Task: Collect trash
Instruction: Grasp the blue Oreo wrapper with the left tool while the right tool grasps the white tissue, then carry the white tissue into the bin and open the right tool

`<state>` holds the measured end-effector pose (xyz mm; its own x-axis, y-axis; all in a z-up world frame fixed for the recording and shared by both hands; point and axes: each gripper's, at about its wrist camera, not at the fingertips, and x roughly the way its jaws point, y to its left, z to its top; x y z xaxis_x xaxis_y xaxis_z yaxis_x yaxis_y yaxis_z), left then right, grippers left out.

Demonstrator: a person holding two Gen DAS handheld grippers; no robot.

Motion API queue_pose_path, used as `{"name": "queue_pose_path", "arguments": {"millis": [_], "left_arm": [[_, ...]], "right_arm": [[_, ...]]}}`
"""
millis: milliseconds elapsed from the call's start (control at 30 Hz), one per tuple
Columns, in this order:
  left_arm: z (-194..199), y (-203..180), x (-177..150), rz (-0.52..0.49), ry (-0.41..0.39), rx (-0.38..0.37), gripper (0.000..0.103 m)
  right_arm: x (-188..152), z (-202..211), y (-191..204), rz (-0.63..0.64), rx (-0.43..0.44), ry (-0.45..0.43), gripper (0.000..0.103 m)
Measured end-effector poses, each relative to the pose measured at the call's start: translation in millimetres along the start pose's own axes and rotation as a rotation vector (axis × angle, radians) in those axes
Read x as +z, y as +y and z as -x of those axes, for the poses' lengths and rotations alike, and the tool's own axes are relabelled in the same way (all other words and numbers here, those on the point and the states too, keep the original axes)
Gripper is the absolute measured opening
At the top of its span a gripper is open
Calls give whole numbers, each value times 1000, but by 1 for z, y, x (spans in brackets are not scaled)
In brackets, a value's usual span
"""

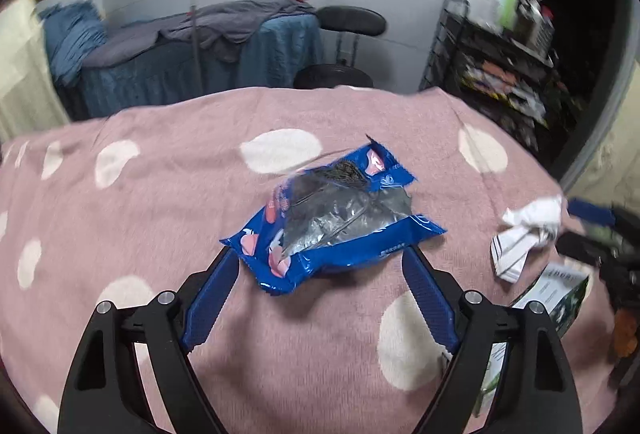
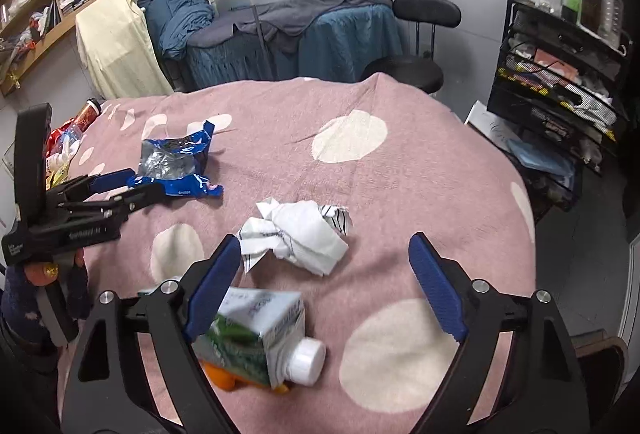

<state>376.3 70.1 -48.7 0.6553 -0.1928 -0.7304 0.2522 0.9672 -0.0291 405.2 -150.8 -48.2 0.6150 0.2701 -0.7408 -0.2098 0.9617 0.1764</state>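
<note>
A torn blue snack wrapper [image 1: 332, 218] lies on the pink dotted blanket [image 1: 140, 226]. My left gripper [image 1: 320, 254] stands open around the wrapper's near end, one blue fingertip at each side. In the right wrist view the same wrapper [image 2: 176, 162] and left gripper [image 2: 140, 183] are at the left. A crumpled white paper with dark stripes [image 2: 300, 234] lies between the tips of my open right gripper [image 2: 324, 240], the left fingertip at its edge. A green and white carton [image 2: 260, 330] with a white cap lies on its side under the right gripper's left finger.
The crumpled paper [image 1: 528, 222] and carton [image 1: 560, 294] sit to the right of the wrapper. Bottles and bright trash [image 2: 68, 138] lie at the blanket's far left edge. Beyond stand a black chair [image 2: 424, 14], a stool [image 2: 400, 70], a black rack [image 2: 560, 82] and a blue-covered bed [image 2: 280, 42].
</note>
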Motion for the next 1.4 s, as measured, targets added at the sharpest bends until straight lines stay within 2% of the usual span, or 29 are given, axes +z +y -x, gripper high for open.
{"name": "queue_pose_path", "arguments": {"millis": [67, 133, 167, 200, 267, 300, 333, 400, 467, 733, 1033, 1200, 1400], "left_arm": [[-5, -8, 0, -70, -10, 54, 83], [-13, -12, 0, -110, 19, 55, 83], [-17, -14, 0, -124, 28, 55, 82], [-19, -15, 0, -136, 34, 61, 75], [-21, -18, 0, -149, 42, 65, 64], [-20, -17, 1, -147, 40, 61, 53], [-20, -18, 2, -142, 39, 63, 36], [-21, -16, 4, -115, 43, 59, 31], [-19, -15, 3, -102, 34, 44, 15], [6, -22, 2, -48, -30, 15, 12], [63, -40, -11, -2, -141, -12, 12], [90, -55, -22, 5, -184, -33, 12], [110, -79, -38, -5, -200, -69, 12]], "right_arm": [[2, -11, -1, -7, 19, 33, 83], [2, -18, -1, -8, 10, 49, 80], [3, -21, 1, 0, -8, 49, 74], [4, -23, 2, 5, -14, 47, 70], [6, -25, 4, 16, 6, 49, 49], [7, -27, 5, 20, 14, 50, 45], [7, -28, 7, 29, 10, 49, 43], [7, -26, 7, 36, 11, 41, 38], [6, -24, 7, 34, 21, 30, 36], [7, 4, 6, 21, 25, -48, 35], [-7, 56, 2, 8, 23, -142, 35], [-25, 86, -2, -1, 11, -169, 35], [-52, 121, -12, -15, -15, -203, 35]]}}
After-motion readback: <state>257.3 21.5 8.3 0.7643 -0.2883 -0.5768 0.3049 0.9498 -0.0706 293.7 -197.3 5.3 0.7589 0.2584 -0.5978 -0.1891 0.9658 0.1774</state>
